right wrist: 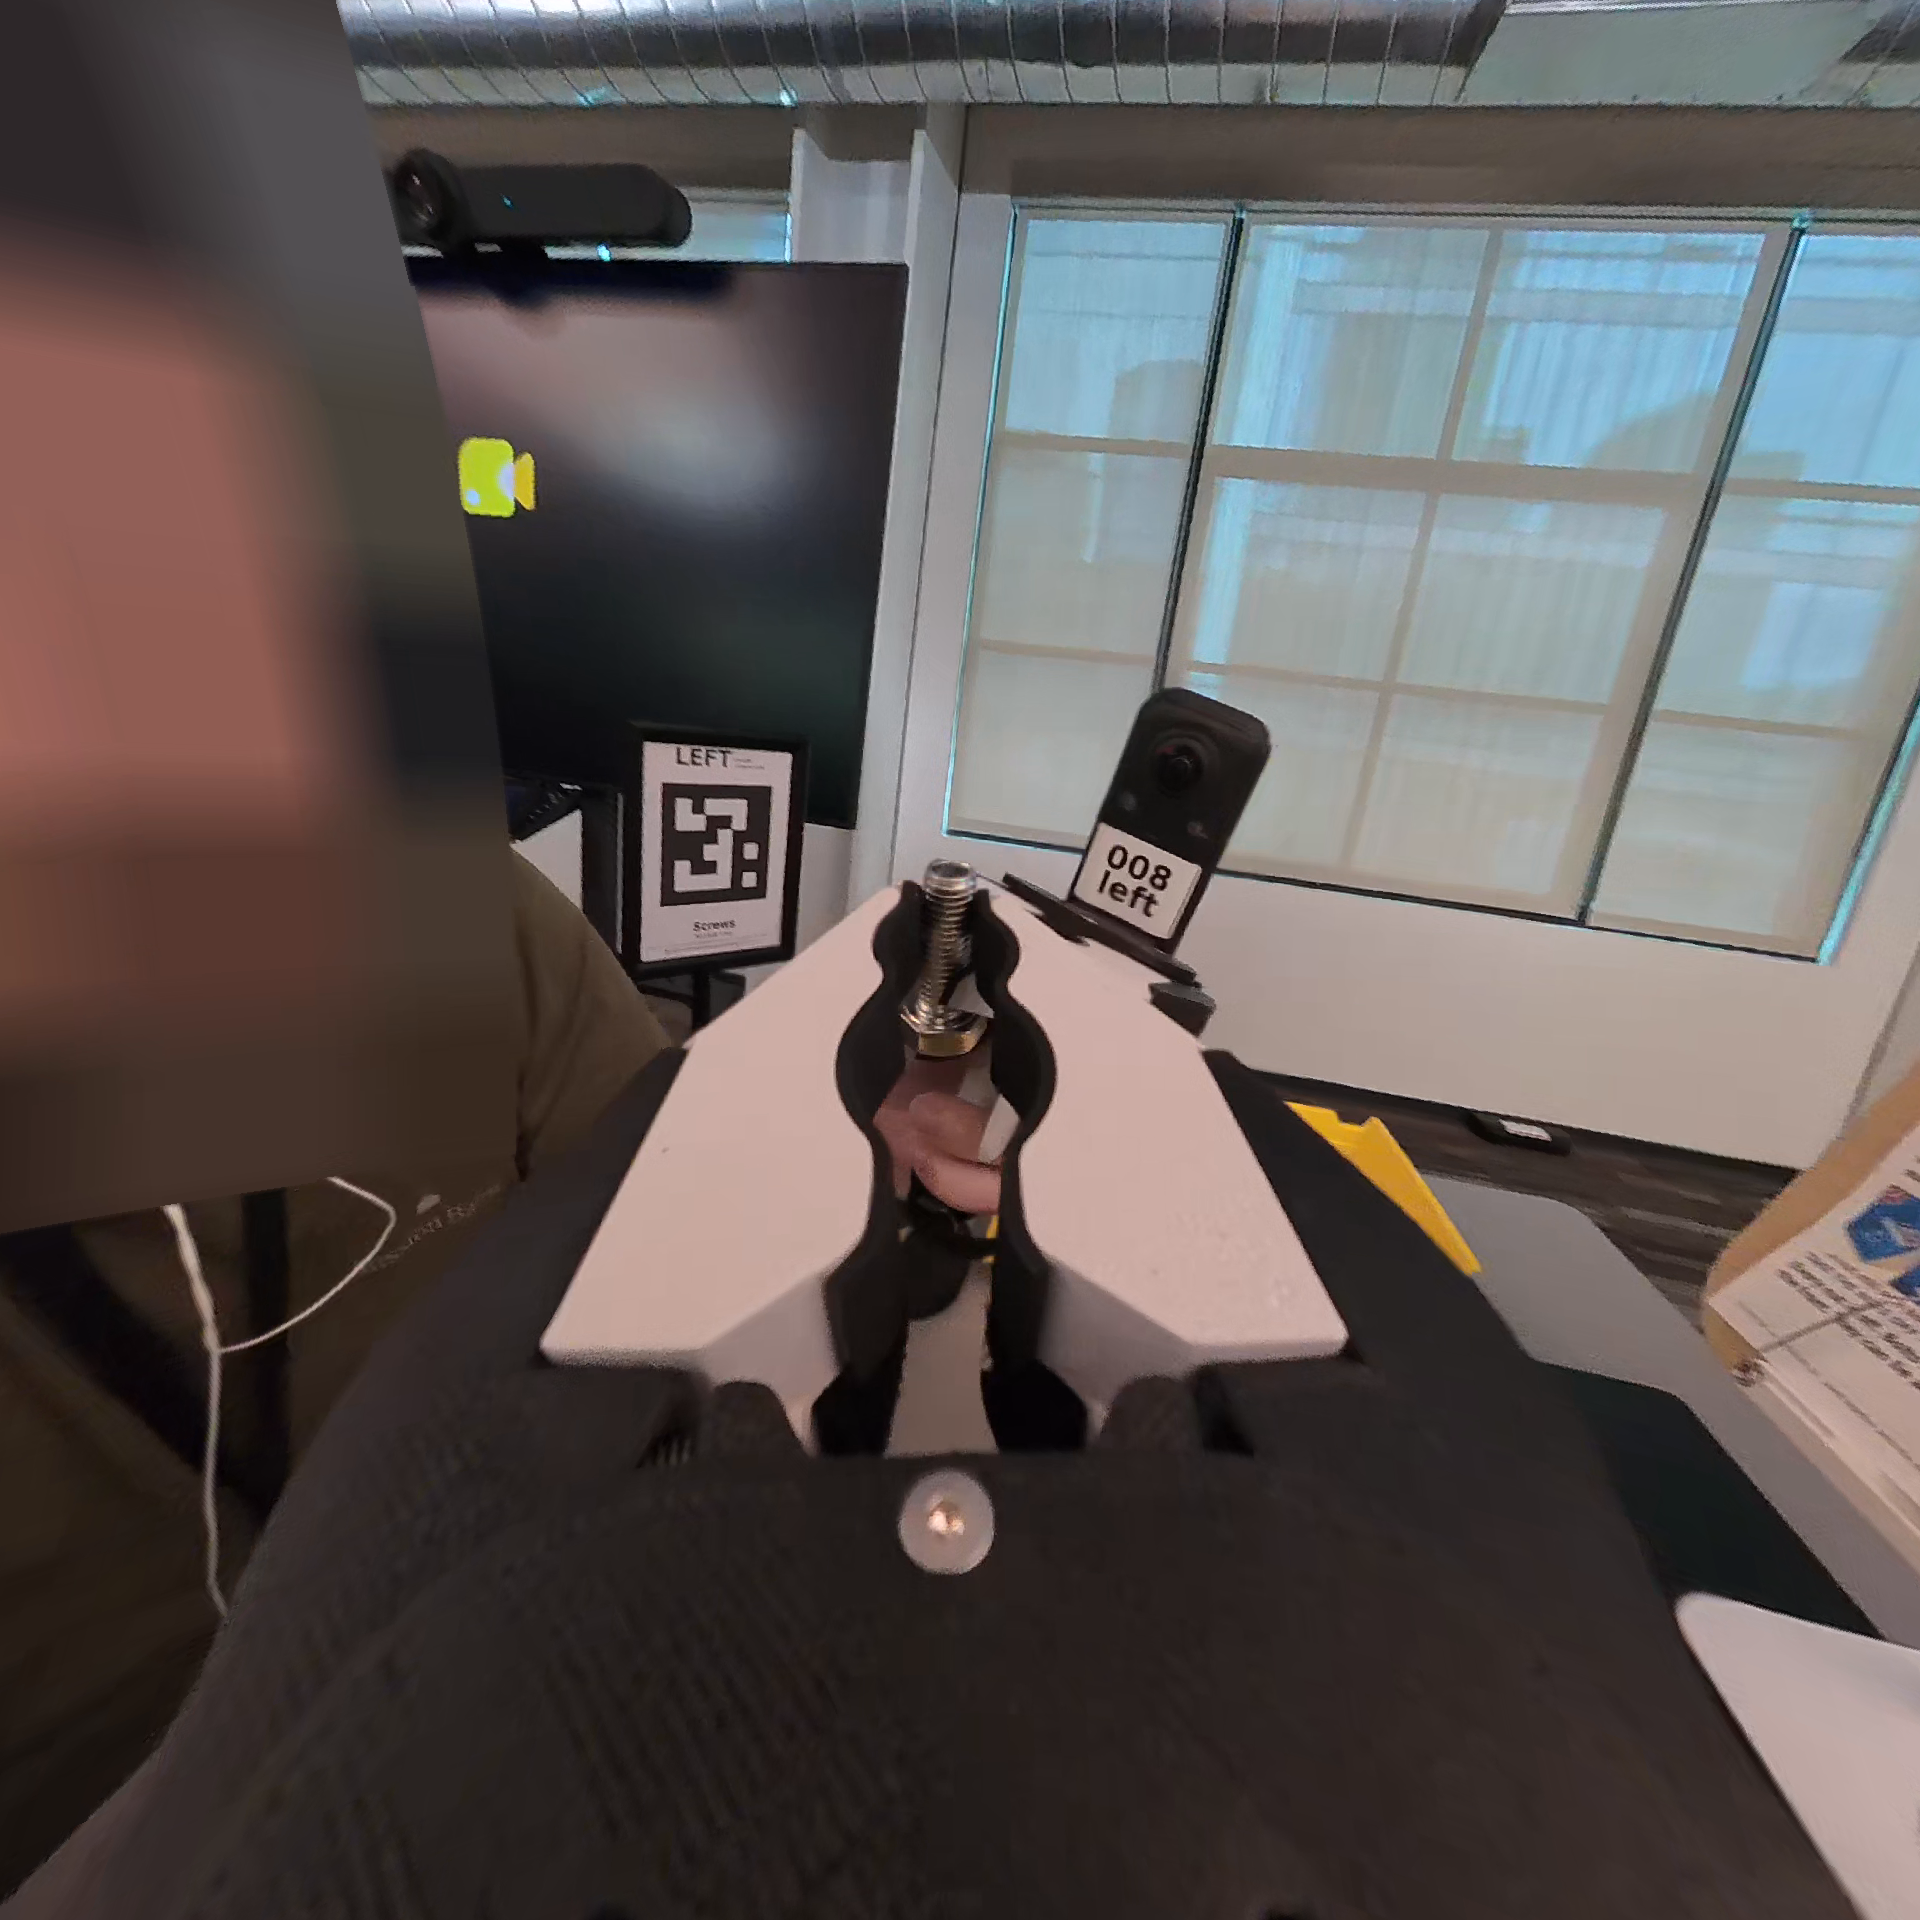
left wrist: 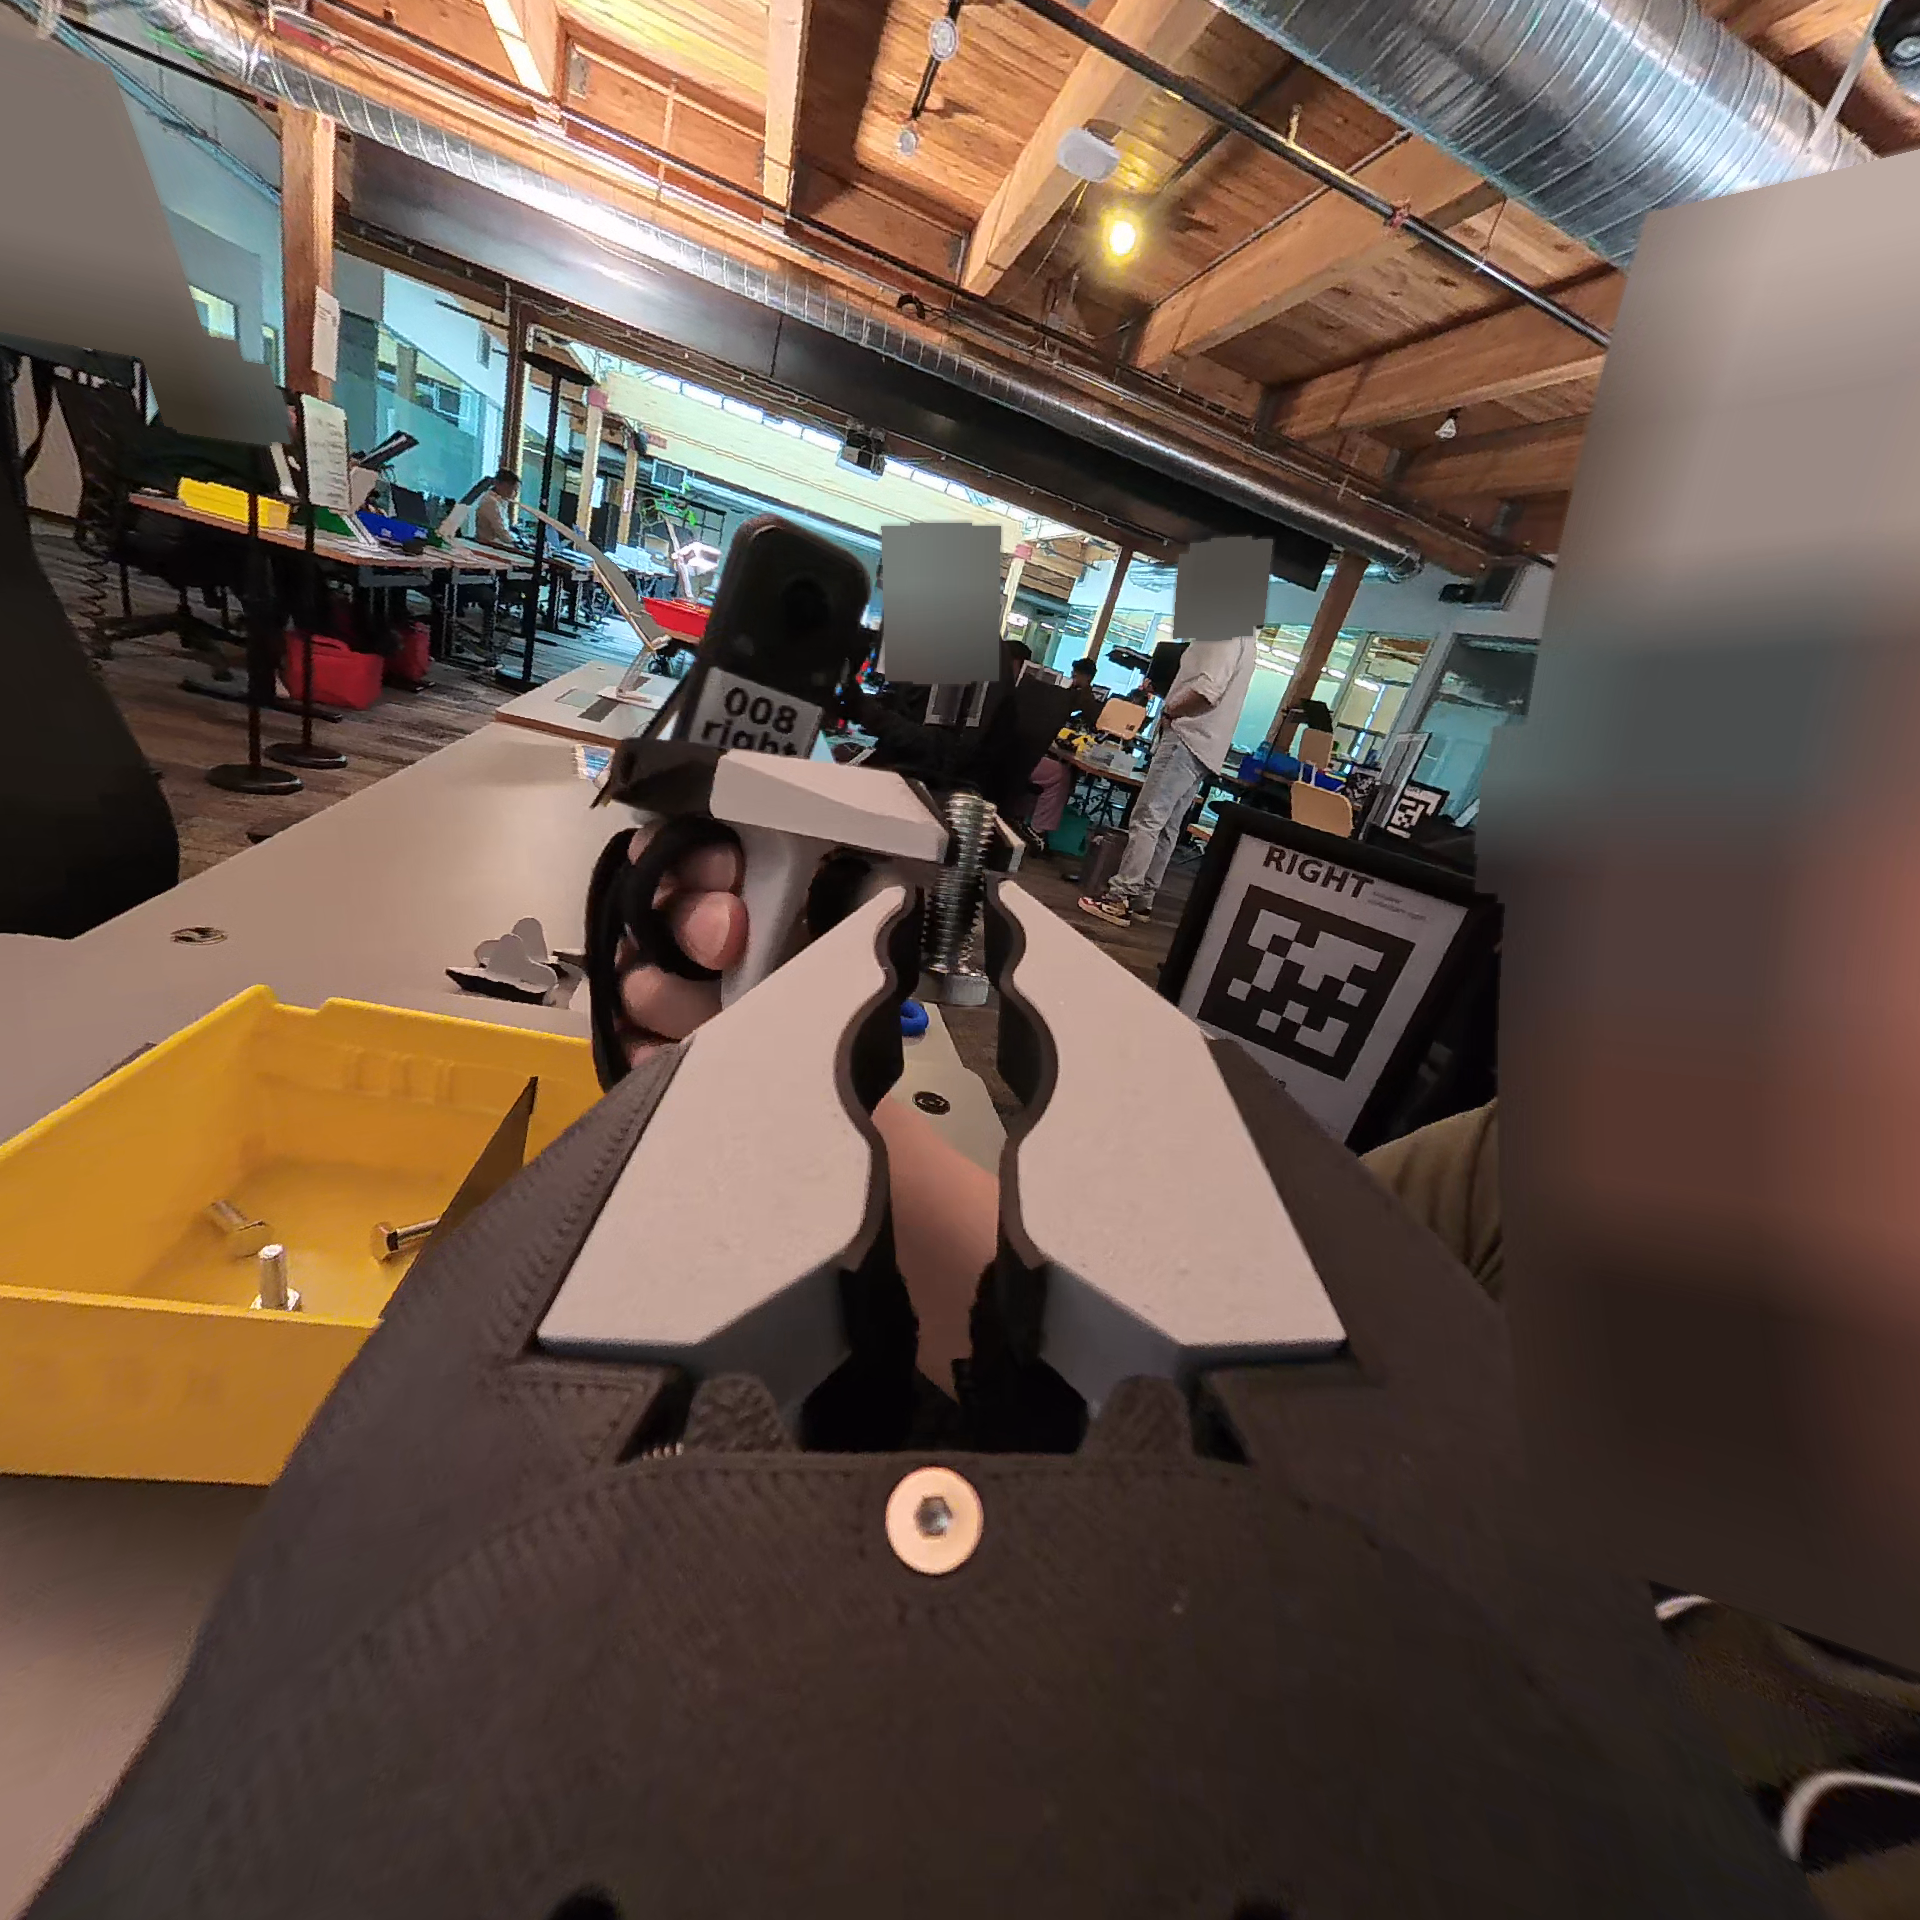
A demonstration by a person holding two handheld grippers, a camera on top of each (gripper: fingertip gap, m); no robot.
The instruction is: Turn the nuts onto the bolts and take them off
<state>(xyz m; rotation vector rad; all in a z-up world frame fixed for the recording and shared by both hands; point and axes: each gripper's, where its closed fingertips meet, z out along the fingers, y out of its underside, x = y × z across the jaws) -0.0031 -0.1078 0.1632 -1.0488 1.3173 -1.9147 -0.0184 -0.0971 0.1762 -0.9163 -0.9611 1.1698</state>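
A silver bolt (left wrist: 958, 894) is held upright in the air, threaded end up, with hex parts at its lower end (left wrist: 961, 984). I cannot tell the nut from the head. My left gripper (left wrist: 954, 906) is closed around the bolt's lower part. My right gripper (left wrist: 971, 831) reaches in from the left and grips the upper thread. In the right wrist view the bolt (right wrist: 945, 935) stands between the tips of my right gripper (right wrist: 948, 906), with the hex part (right wrist: 940, 1027) just below. A finger (right wrist: 995, 1124) of the left gripper shows through the gap.
A yellow bin (left wrist: 125, 1340) with three loose bolts (left wrist: 272, 1273) sits on the grey table (left wrist: 364, 883) at the left. Framed marker signs stand at the right (left wrist: 1309, 977) and at the left (right wrist: 717, 847). A cardboard box (right wrist: 1829, 1278) is at the right. Less than 4 cm separates the two grippers' tips.
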